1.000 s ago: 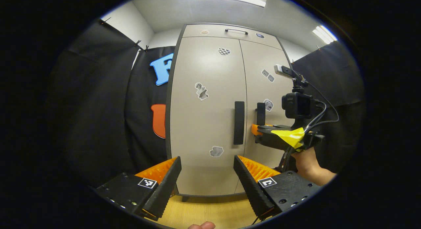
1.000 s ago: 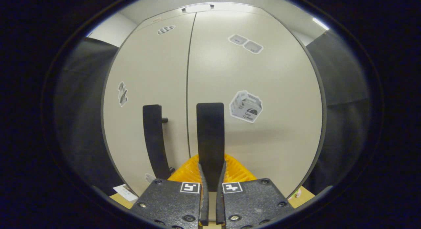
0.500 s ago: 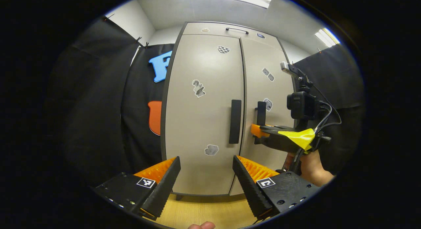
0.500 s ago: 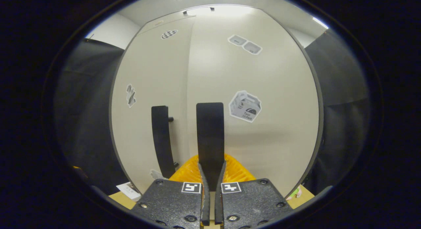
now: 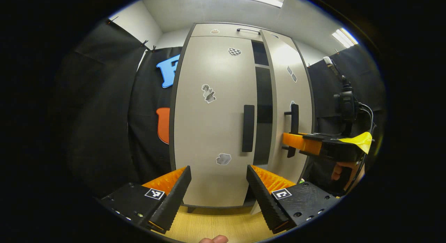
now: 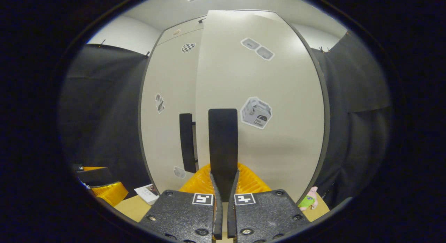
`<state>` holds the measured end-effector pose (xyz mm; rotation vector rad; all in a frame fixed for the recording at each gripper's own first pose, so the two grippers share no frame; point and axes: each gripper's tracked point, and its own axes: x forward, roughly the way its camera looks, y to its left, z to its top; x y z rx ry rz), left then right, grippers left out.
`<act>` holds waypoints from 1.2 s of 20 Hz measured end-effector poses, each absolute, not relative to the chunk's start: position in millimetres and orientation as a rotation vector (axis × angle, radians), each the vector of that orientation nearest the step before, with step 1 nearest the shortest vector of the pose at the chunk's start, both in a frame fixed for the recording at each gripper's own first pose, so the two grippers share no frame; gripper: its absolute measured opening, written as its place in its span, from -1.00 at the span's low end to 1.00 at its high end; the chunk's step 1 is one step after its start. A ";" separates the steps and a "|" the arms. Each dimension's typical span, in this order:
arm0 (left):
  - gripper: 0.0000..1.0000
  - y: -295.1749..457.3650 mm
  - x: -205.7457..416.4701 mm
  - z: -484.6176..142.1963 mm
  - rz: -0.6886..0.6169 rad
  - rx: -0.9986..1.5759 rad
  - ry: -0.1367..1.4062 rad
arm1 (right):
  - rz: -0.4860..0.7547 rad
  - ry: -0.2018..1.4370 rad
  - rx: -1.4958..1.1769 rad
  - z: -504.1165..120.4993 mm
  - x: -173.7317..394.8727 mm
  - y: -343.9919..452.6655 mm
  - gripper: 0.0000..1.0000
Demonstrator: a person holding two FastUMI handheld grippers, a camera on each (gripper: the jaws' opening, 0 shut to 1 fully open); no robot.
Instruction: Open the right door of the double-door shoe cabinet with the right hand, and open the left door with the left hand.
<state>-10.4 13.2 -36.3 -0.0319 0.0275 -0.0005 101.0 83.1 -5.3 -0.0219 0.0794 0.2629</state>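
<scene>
Beige doors face the left tongs (image 5: 218, 187), which are spread wide with nothing between them — the left door (image 5: 212, 114) shut ahead, the right door (image 5: 289, 107) ajar beyond. In the right gripper view, the right tongs (image 6: 223, 180) clamp the right door's handle (image 6: 223, 145); a box-shaped sticker (image 6: 256, 112) sits just right, its writing too small to read.
</scene>
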 end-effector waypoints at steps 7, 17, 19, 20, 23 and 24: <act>0.92 -1.7 -6.1 -31.7 -0.027 -0.020 0.015 | 0.265 0.074 -0.026 -2.2 65.4 58.1 -0.82; 0.92 -18.0 -3.1 -33.9 -0.077 -0.017 0.013 | 0.192 0.067 -0.040 4.4 23.8 2.9 -0.83; 0.92 -20.4 -0.9 -34.3 -0.083 -0.017 0.017 | 0.177 0.067 -0.039 5.7 19.3 -6.2 -0.83; 0.92 -20.5 0.6 -34.1 -0.084 -0.015 0.015 | 0.168 0.066 -0.037 6.3 16.7 -11.5 -0.84; 0.92 -22.4 3.3 -34.8 -0.078 -0.010 0.012 | 0.133 0.064 -0.053 7.8 12.0 -24.7 -0.84; 0.92 -24.7 4.2 -36.4 -0.081 -0.009 0.015 | 0.122 0.064 -0.056 8.8 9.7 -29.4 -0.84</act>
